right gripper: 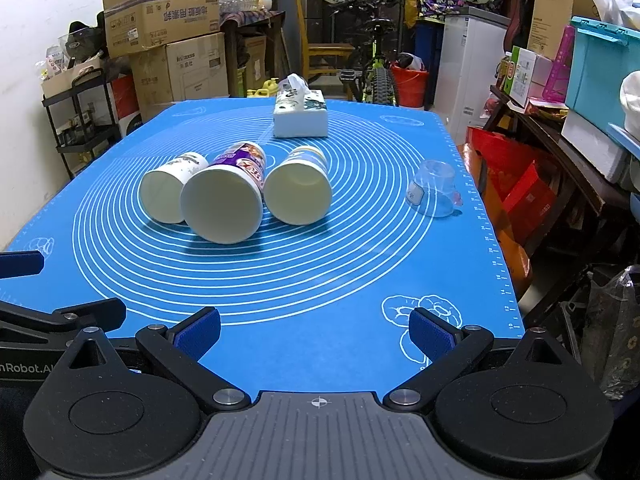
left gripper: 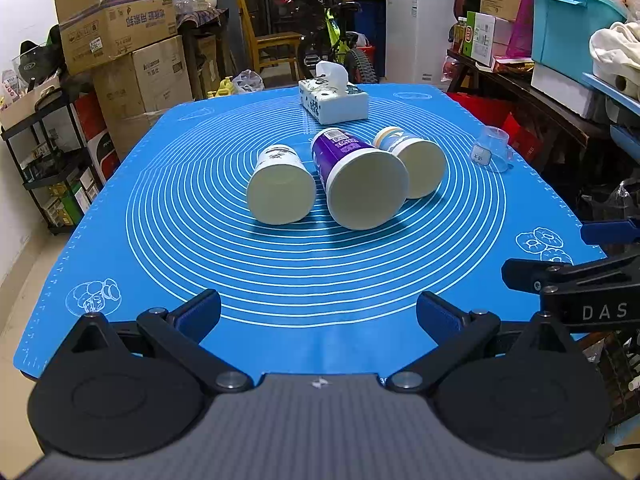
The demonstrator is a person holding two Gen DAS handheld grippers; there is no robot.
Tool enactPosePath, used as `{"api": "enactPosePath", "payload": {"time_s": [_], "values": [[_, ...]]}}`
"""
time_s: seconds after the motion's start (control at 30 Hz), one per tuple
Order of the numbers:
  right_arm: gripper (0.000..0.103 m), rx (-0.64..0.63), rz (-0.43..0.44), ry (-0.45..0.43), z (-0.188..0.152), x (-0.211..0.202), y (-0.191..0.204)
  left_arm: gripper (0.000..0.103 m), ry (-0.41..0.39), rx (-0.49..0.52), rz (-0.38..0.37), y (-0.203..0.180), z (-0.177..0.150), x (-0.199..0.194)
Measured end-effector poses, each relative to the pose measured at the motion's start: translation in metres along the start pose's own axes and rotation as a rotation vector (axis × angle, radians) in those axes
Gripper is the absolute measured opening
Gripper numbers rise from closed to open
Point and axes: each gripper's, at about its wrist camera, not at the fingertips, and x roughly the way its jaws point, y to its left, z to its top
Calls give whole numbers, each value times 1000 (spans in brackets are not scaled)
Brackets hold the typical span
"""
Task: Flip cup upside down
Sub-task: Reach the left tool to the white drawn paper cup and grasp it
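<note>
Three paper cups lie on their sides on the blue mat (left gripper: 280,280), mouths toward me: a white patterned cup (left gripper: 280,188) at left, a larger purple cup (left gripper: 360,180) in the middle, a white-and-blue cup (left gripper: 416,162) at right. They also show in the right wrist view as the white cup (right gripper: 168,190), the purple cup (right gripper: 226,200) and the white-and-blue cup (right gripper: 298,188). My left gripper (left gripper: 318,314) is open and empty near the mat's front edge. My right gripper (right gripper: 314,334) is open and empty, beside it.
A clear plastic cup (left gripper: 492,148) stands upside down near the mat's right edge, also in the right wrist view (right gripper: 434,194). A tissue box (left gripper: 332,100) sits at the back. Cardboard boxes, shelves and a bicycle surround the table.
</note>
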Motion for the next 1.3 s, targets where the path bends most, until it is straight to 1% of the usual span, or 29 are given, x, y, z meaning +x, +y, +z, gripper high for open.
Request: {"api": "enactPosePath", "payload": {"time_s": [0.17,0.3,0.5,0.67,0.87,1.0,1.17,1.3], "values": [[100,6,-9,-1,1,3,0,103,-1,-4,10,4,2,2],[100,16,-27,-13,6,5,-7,102,-7,-24,33,14,9,7],[100,19,-48,-45,23,15,-14,102,-33,-48,64,29,31,23],[100,18,-48,-69,40,28,-16,103,-51,-86,82,44,53,46],[100,25,-51,-71,52,49,-16,103,-28,-141,79,61,80,83],[100,39,-56,-70,56,61,-20,102,11,-179,74,69,94,110],[100,47,-67,-62,56,69,-24,102,79,-211,29,71,95,138],[100,49,-70,-56,56,73,-27,101,132,-276,-24,77,91,151]]}}
